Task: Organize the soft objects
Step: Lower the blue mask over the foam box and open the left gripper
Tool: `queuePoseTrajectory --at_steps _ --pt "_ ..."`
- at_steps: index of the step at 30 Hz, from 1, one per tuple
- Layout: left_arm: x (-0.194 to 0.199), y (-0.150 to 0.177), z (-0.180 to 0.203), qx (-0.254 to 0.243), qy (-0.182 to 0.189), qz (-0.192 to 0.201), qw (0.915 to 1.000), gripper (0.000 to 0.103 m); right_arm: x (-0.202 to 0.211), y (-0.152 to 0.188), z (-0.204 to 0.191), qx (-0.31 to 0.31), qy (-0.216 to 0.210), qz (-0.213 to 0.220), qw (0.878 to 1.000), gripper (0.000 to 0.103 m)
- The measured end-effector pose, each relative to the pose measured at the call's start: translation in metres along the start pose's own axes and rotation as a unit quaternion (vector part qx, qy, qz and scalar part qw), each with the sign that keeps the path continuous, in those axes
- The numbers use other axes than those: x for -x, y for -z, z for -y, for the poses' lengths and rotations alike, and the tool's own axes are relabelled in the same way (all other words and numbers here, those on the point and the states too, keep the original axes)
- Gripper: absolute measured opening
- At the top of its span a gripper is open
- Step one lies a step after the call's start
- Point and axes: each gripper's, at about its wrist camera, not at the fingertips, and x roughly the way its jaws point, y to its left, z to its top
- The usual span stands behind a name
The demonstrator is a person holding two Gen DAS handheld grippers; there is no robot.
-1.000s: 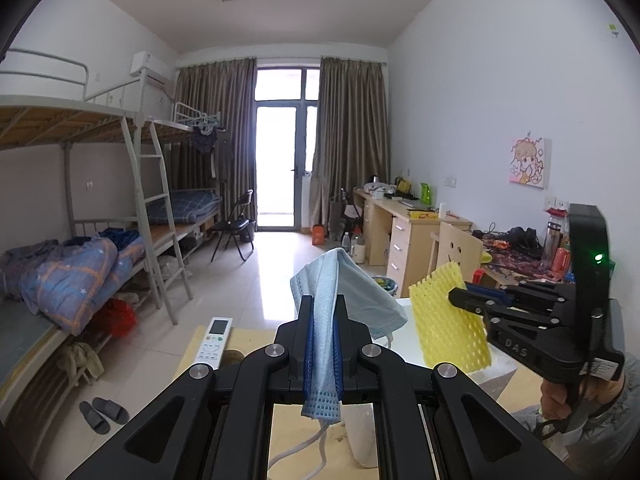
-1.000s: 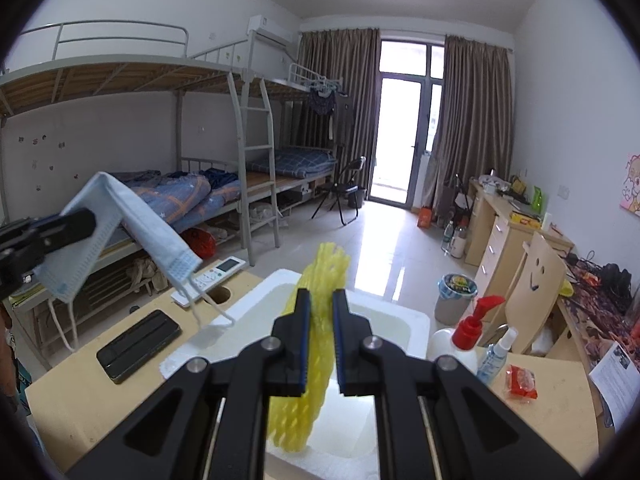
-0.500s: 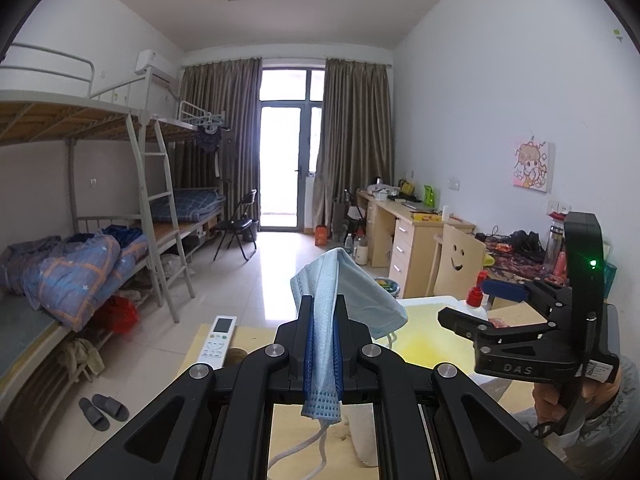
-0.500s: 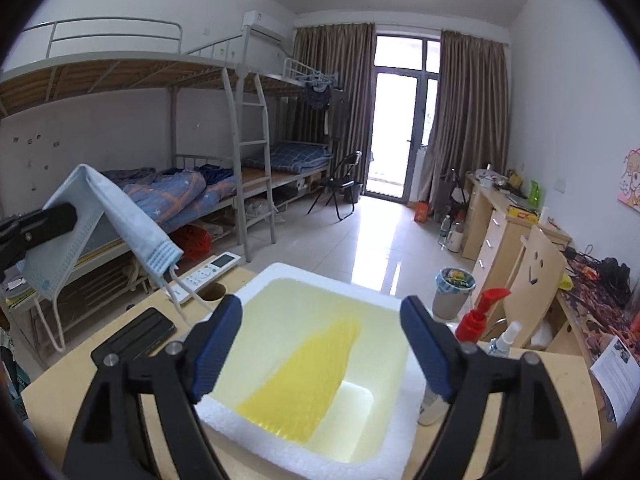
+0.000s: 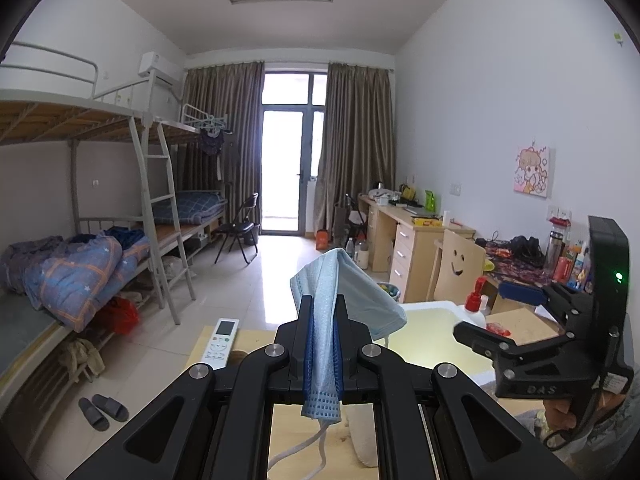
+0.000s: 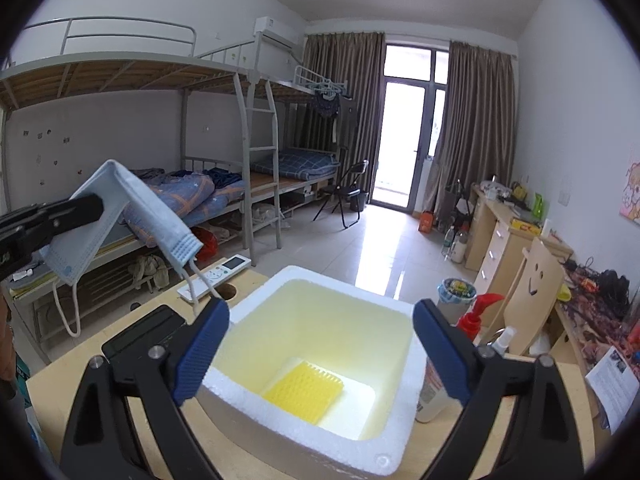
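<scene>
My left gripper (image 5: 322, 336) is shut on a light blue face mask (image 5: 340, 300), which hangs folded over its tip with the ear loops dangling; the mask (image 6: 120, 216) also shows at the left of the right wrist view. My right gripper (image 6: 320, 340) hovers over a white foam box (image 6: 320, 432), its jaws still opening wide with nothing between them. A yellow foam net (image 6: 304, 390) lies flat on the box floor. In the left wrist view the right gripper (image 5: 504, 316) stands over the box (image 5: 436, 336) at the right.
On the wooden table (image 6: 80, 364) lie a white remote (image 6: 216, 276) and a black phone (image 6: 140, 332) left of the box. A red-capped pump bottle (image 6: 476, 316) and a spray bottle (image 6: 436, 384) stand right of it. Bunk beds fill the room's left side.
My right gripper opened and let go of the yellow foam net, which dropped to the bottom of the foam box. The left gripper kept still with the mask.
</scene>
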Motion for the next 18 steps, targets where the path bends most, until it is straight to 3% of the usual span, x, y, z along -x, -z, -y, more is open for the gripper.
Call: queuePoseTrajectory --at_steps 5,18 --pt "-0.004 -0.002 0.002 0.002 0.005 -0.002 1.0000 0.008 0.007 0.001 0.001 -0.001 0.004 0.004 1.000 0.095" --pt "-0.017 -0.009 0.030 -0.010 0.057 -0.006 0.9983 0.008 0.028 0.005 0.024 -0.021 0.034 0.013 0.999 0.095"
